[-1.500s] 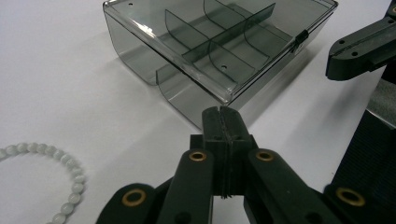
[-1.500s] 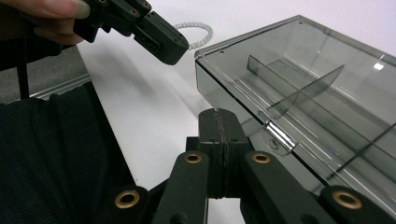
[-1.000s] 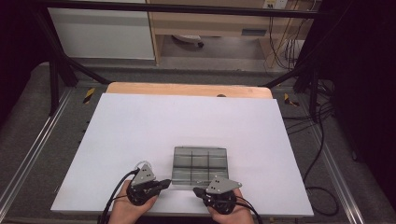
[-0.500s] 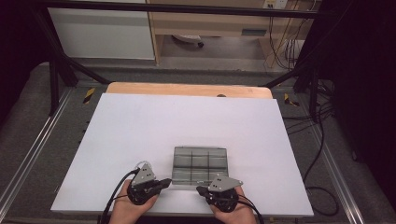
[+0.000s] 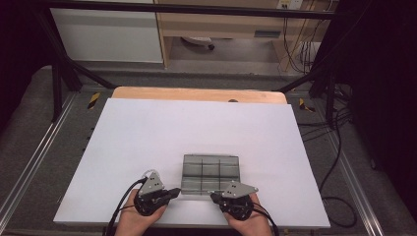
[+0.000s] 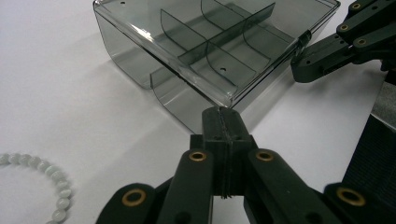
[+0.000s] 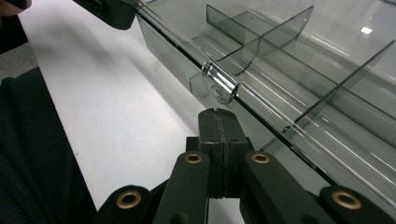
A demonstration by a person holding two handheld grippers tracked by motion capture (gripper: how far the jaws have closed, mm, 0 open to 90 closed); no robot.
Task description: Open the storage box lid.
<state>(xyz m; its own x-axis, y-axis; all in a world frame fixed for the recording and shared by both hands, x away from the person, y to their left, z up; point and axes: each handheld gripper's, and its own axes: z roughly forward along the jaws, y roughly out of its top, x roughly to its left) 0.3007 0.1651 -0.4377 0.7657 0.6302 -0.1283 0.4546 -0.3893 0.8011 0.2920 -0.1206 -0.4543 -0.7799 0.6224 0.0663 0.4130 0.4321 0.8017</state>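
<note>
A clear compartment box (image 5: pixel 210 174) lies on the white table (image 5: pixel 147 132), in the lower middle of the high view, its lid down over two rows of three compartments. Its long axis runs left to right across that frame.

We see both grippers at the box's near edge, one at each front corner. The left gripper (image 5: pixel 173 192) sits at the lower left of the box, its tip aimed rightward at the near-left corner. The right gripper (image 5: pixel 215 197) sits at the lower right, its tip aimed leftward along the front wall. Both pairs of jaws are pressed together with nothing between them.

In the left gripper view the closed tip (image 6: pixel 223 115) lies just below the box's near corner (image 6: pixel 219 95), the box rising toward the top of the frame. In the right gripper view the closed tip (image 7: pixel 218 116) stands just under a small clear latch (image 7: pixel 218 84) on the front wall; whether they touch we cannot tell.

We judge that the latch is the point the next move turns on, and that the right gripper is the nearer to it.

A bead bracelet (image 6: pixel 44 179) lies at the lower left of the left gripper view, apart from the box.
</note>
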